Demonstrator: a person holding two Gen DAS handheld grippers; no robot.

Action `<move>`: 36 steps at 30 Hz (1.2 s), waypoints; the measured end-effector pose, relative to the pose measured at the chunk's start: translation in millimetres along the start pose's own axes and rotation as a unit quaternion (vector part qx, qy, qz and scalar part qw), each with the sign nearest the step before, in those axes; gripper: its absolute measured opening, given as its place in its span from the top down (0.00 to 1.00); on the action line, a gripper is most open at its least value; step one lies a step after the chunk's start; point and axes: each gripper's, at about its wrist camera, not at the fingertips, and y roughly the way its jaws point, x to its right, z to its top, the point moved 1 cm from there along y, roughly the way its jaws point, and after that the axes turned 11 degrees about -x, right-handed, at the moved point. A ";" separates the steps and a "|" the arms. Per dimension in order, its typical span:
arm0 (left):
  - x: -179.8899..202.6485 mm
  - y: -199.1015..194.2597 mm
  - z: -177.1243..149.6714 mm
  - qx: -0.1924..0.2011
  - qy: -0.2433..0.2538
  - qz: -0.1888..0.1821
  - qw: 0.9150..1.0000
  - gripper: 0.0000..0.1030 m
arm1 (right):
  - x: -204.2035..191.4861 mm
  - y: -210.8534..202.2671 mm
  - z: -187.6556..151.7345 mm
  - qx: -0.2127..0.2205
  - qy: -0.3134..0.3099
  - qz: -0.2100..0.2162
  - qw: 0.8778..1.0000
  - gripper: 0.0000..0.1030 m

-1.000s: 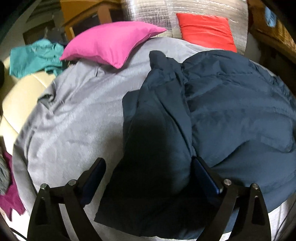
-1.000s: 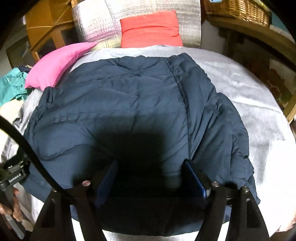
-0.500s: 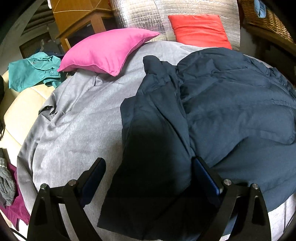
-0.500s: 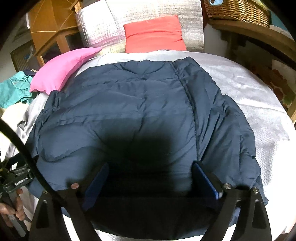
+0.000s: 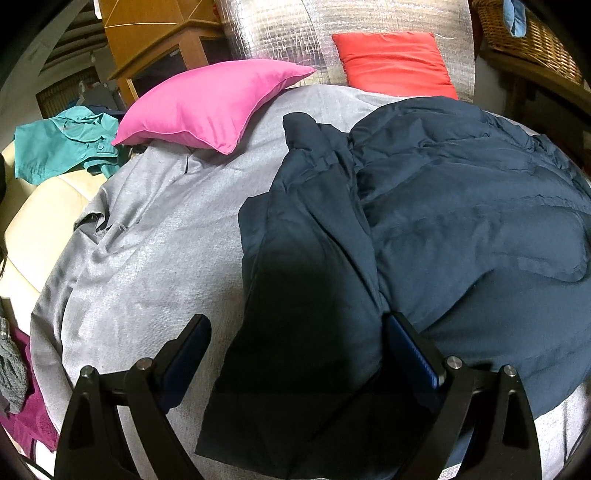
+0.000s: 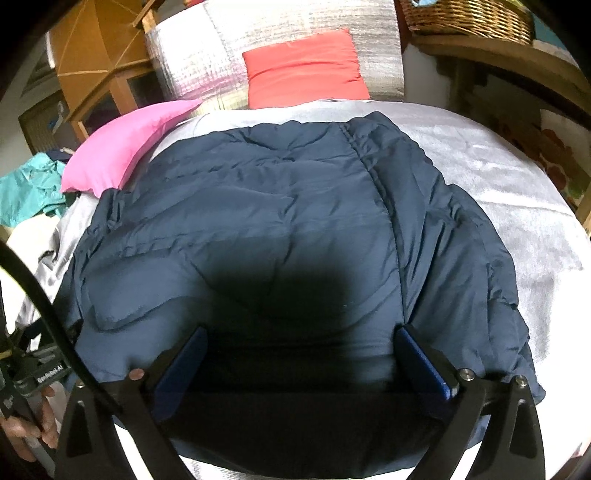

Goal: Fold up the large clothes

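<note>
- A navy jacket (image 6: 280, 229) is seen spread on a bed (image 5: 147, 236) covered in grey cloth.
- In the right wrist view the jacket's long axis is seen running away from the camera, toward a red pillow (image 6: 304, 72) at the head of the bed; one stitched seam runs the same way, right of centre.
- Which end is collar and which is hem cannot be told.
- In the left wrist view a sleeve-like flap (image 5: 314, 236) is laid along the jacket's (image 5: 472, 221) left edge, its narrow end pointing up the bed and its wide end toward the camera.
- The left tool (image 5: 297, 347) is held spread wide above the near end of that flap; nothing is pinched between its blue-padded fingers (image 5: 412, 350).
- The right tool (image 6: 301, 354) is likewise spread wide over the jacket's near edge, with nothing gripped; its shadow falls on the fabric between the fingers (image 6: 421, 360).
- A pink pillow (image 5: 210, 105) lies on the bed's upper left, close to the jacket's far left corner but apart from it in the left wrist view.
- A teal garment (image 5: 62, 144) is heaped on a cream seat (image 5: 33, 218) beside the bed, to the left.
- A wicker basket (image 6: 469, 16) stands on a wooden shelf at the upper right.
- At the lower left of the right wrist view, white lettering is seen on the other tool's (image 6: 40, 376) body, held in a hand (image 6: 35, 430); it is too small and blurred to be read with certainty.
</note>
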 end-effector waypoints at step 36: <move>-62.7 -29.5 -14.4 0.000 -0.116 -0.069 0.991 0.02 | 52.2 -65.7 -7.0 0.071 0.058 0.094 0.991 0.00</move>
